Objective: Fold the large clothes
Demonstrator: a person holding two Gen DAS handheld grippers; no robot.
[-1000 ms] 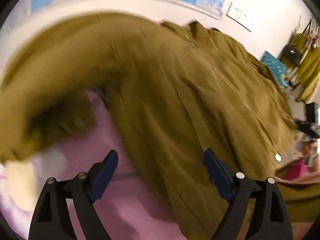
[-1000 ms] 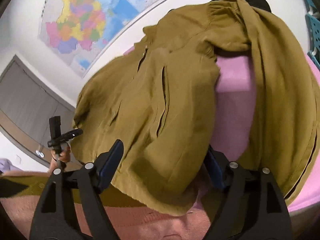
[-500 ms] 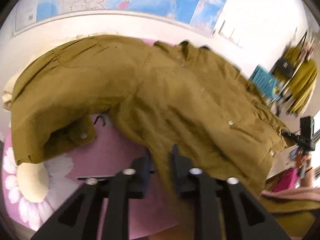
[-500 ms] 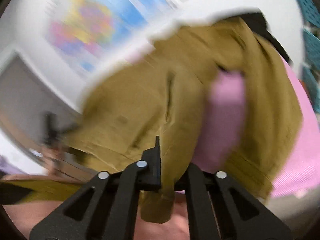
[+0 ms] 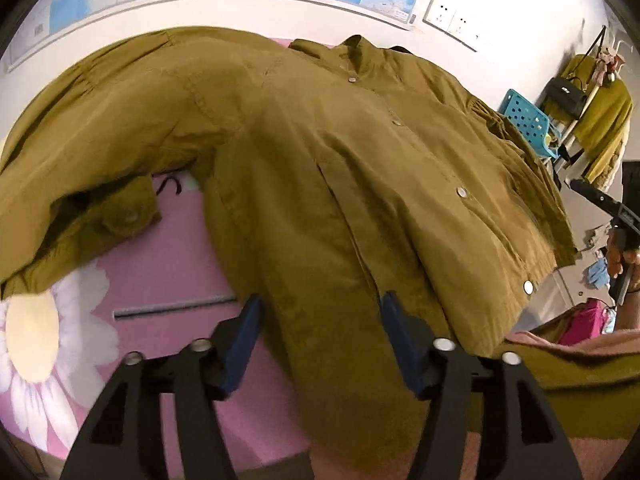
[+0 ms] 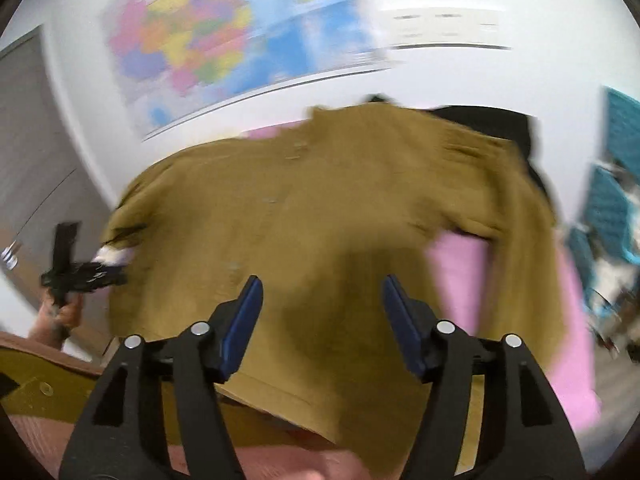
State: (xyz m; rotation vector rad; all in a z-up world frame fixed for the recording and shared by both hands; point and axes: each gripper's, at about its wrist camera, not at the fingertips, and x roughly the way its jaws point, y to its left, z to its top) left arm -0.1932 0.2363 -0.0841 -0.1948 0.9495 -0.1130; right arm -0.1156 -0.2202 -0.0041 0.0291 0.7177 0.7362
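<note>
While both grippers stand apart, olive shirt spreads ahead of left gripper, hem between its fingers, right gripper probably just above blurred cloth.

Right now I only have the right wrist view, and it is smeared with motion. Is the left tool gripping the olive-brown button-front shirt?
Observer: No. The left tool is open, with its blue pads on either side of the lower part of the olive-brown button-front shirt.
Operator: Where is the sleeve on that side?
Observer: It is draped to the left, and its cuff lies on the pink sheet with a white daisy print.
Operator: Is the front closed?
Observer: It looks overlapped, with pale round snaps showing along the placket.
</note>
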